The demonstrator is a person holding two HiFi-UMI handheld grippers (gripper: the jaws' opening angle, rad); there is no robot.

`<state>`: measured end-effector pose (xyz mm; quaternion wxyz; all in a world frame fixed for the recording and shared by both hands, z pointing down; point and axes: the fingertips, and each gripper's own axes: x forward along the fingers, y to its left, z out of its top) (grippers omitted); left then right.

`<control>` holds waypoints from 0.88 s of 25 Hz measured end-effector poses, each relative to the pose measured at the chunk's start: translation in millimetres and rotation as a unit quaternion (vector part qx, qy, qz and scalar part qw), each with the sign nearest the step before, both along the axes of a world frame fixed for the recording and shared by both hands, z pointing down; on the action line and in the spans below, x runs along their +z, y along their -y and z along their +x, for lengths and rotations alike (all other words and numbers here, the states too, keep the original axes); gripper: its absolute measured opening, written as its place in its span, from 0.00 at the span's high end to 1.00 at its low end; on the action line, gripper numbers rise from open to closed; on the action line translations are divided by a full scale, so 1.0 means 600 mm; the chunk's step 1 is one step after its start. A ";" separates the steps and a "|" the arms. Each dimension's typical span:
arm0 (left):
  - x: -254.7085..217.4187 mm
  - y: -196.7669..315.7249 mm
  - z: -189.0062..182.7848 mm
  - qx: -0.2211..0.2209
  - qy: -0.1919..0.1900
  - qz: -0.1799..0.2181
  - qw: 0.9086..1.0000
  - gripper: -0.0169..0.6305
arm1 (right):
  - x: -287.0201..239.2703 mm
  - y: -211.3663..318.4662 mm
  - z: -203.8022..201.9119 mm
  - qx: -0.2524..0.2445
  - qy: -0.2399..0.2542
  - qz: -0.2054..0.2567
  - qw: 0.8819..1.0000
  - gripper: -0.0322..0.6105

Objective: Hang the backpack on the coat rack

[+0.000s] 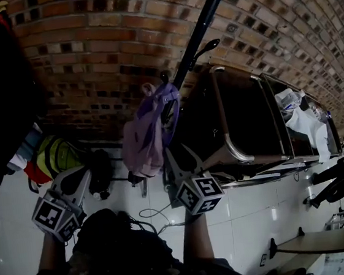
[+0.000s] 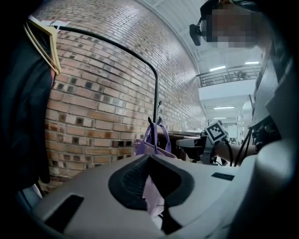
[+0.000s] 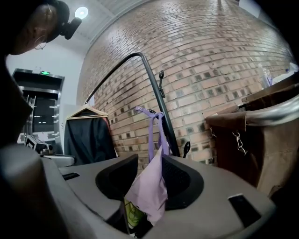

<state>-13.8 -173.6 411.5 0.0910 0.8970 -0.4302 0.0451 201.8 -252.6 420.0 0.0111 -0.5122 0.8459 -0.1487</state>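
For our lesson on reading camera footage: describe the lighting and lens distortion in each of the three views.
Head view: dim, the brick wall bowed by the wide lens, the purple backpack legible. Left gripper view: ceiling lights blow out; the hanging dark garment is crushed to black. Right gripper view: a round light flares top left; corners go dark.

Matt cloth backpack (image 1: 143, 140), smooth dark metal coat rack (image 1: 200, 29), rough brick wall (image 1: 99, 43), glossy white floor tiles (image 1: 261, 216).
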 end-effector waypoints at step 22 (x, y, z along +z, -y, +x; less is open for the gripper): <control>0.000 -0.292 -0.224 0.003 -0.022 -0.005 1.000 0.95 | -0.017 -0.284 -0.241 -0.006 -0.004 0.011 1.000 0.81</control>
